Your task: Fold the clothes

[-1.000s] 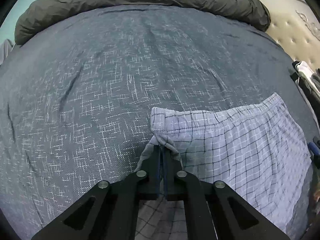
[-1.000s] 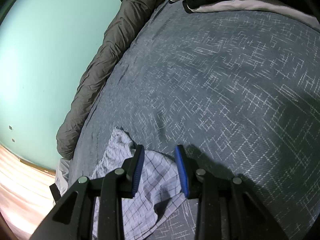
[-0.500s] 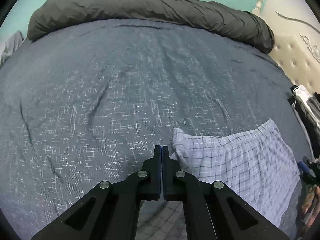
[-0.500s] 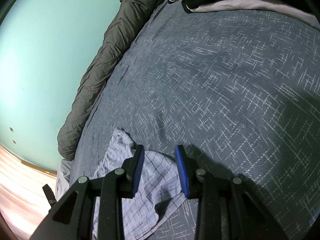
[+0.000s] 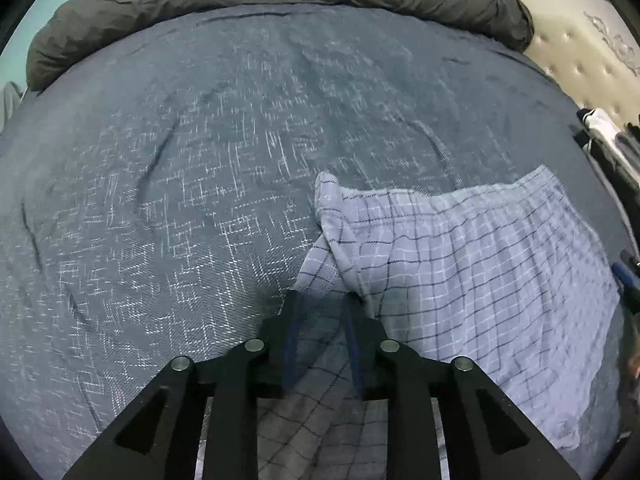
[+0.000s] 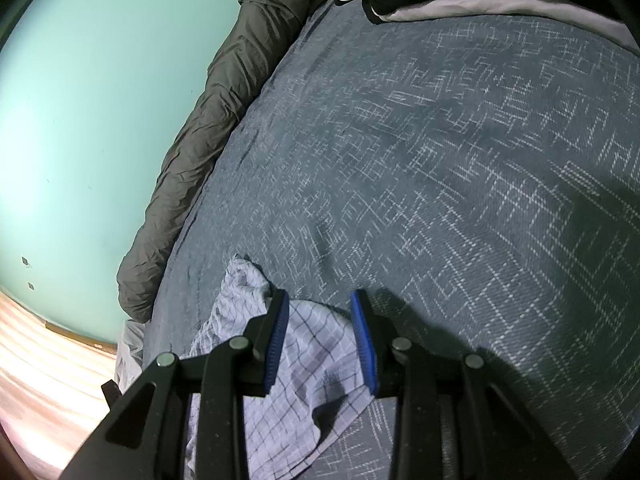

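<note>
My left hand-held gripper [image 5: 320, 312] has just been opening: its jaws, pressed together half a second ago, now stand apart over the bunched corner of the checked shorts [image 5: 472, 264], with fabric under the gap but not pinched. The corner it released now sits crumpled ahead of the fingertips. My right hand-held gripper [image 6: 320, 336] is unchanged, jaws apart over the shorts' other end [image 6: 316, 364], not gripping. The shorts lie near the bed's [image 5: 200, 160] near edge. Motion blur smears the left view, and both gripper bodies hide the cloth beneath them.
</note>
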The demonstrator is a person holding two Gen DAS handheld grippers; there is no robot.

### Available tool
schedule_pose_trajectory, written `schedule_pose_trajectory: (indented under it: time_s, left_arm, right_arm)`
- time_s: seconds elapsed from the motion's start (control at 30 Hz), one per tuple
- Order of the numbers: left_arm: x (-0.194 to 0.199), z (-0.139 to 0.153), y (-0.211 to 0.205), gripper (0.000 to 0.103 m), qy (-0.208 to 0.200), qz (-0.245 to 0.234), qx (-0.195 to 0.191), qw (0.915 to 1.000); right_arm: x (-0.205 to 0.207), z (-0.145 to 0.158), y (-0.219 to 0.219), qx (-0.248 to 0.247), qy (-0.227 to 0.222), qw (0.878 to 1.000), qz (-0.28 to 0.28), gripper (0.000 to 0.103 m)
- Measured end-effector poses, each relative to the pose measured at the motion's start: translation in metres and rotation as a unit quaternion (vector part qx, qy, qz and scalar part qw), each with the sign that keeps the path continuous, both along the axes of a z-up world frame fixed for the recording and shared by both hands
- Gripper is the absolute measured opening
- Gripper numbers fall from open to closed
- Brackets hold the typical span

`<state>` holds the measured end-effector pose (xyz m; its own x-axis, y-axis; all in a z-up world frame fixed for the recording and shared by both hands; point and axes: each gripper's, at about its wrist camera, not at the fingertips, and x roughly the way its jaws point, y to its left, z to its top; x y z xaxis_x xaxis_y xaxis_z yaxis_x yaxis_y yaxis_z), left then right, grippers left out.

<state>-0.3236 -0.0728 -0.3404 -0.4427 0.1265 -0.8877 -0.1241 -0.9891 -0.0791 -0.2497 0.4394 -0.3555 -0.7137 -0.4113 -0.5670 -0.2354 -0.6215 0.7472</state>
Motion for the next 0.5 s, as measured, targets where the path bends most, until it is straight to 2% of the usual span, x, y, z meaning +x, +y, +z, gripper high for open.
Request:
schedule_pose_trajectory:
  time_s: [0.13,0.17,0.2,0.4,0.5]
  left_arm:
    - [0.000,-0.004,0.001,0.020,0.002,-0.007,-0.003,1.0000]
    - [0.001,-0.004,0.001,0.006,0.003,-0.008,-0.004,1.0000]
    - [0.001,-0.005,0.001,0.002,0.003,-0.011,-0.005,0.9999]
    - [0.007,0.011,-0.013,0.002,0.012,0.001,0.012,0.9999]
    - [0.008,0.021,-0.031,0.001,0.024,0.029,0.038,0.9986]
  right_arm:
    - [0.001,-0.001,0.002,-0.003,0.000,1.000,-0.001,0.032]
    - [0.001,-0.001,0.002,-0.003,0.000,1.000,-0.001,0.032]
    - [0.001,-0.001,0.002,-0.004,0.000,1.000,-0.001,0.032]
    - [0.001,-0.002,0.002,-0.005,-0.001,1.000,-0.001,0.032]
    - [0.002,-0.003,0.002,-0.007,-0.001,1.000,-0.002,0.032]
